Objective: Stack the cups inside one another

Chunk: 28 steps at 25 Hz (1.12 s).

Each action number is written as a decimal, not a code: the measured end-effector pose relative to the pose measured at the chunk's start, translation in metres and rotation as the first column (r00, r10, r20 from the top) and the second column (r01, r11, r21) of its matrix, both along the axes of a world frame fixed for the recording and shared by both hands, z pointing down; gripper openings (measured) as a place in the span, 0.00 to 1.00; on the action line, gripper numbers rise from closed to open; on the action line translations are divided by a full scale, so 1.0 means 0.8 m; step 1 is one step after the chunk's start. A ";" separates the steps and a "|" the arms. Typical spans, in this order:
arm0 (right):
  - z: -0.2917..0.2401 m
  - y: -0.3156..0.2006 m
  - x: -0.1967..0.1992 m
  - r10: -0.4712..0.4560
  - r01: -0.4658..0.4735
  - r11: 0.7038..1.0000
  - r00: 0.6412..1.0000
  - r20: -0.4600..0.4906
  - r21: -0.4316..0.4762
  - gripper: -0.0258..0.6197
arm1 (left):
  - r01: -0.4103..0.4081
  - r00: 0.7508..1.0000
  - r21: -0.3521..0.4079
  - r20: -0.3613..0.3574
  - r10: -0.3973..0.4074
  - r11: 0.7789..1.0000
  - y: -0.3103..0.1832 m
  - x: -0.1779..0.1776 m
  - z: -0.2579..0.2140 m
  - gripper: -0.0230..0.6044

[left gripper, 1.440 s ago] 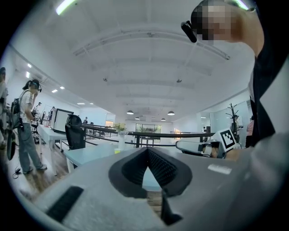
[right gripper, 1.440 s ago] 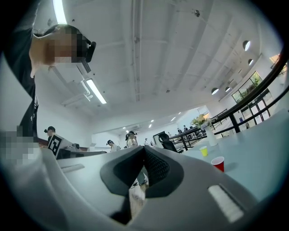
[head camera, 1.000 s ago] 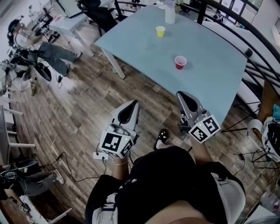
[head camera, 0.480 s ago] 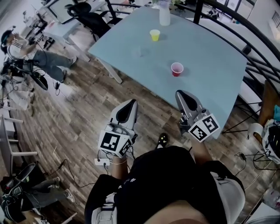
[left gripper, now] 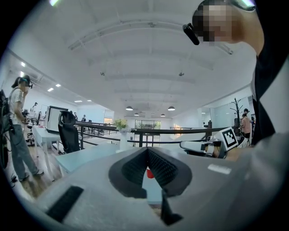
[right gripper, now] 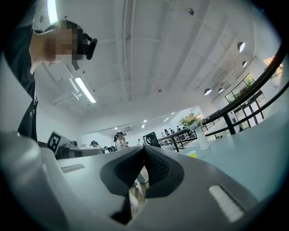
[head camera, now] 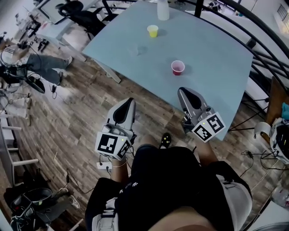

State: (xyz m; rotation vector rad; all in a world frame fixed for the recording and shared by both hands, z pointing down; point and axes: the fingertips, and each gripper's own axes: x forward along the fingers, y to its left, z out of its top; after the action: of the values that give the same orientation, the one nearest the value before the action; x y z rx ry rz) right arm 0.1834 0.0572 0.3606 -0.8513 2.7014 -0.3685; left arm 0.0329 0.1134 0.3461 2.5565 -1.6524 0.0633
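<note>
On the pale blue table stand a red cup, a yellow cup farther back and a faint clear cup to its left, all apart. My left gripper hovers over the wood floor short of the table's near edge, shut and empty. My right gripper is at the table's near edge, also shut and empty. In the left gripper view the jaw tips meet with the red cup seen below them. The right gripper view shows the yellow cup beyond the jaws.
A white vase stands at the table's far edge. Black railing runs along the right. An office chair and another desk sit at the far left, where a person stands. Cables lie on the floor.
Both grippers have edged toward the table, staying shut. The table and cups sit slightly lower and further left in the head view. The person at left has shifted.
</note>
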 end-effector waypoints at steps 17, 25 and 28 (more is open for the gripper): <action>0.015 -0.060 0.027 0.213 -0.215 0.976 0.975 -0.067 -0.022 0.04 | -0.161 0.987 0.002 -0.001 0.161 0.987 -0.090 0.003 0.001 0.01; 0.043 -0.112 0.023 0.308 -0.316 0.948 0.942 -0.134 -0.038 0.08 | -0.199 0.980 -0.002 0.011 0.199 0.980 -0.150 -0.019 -0.001 0.01; 0.054 -0.131 0.022 0.336 -0.347 0.937 0.928 -0.161 -0.043 0.11 | -0.205 0.978 -0.011 0.022 0.205 0.979 -0.169 -0.026 0.002 0.01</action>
State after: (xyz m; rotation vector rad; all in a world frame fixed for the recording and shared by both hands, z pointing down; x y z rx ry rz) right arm 0.2007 -0.0479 0.4037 -1.3970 2.6122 -0.3333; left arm 0.0119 -0.0219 0.3474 2.7199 -1.3850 0.1156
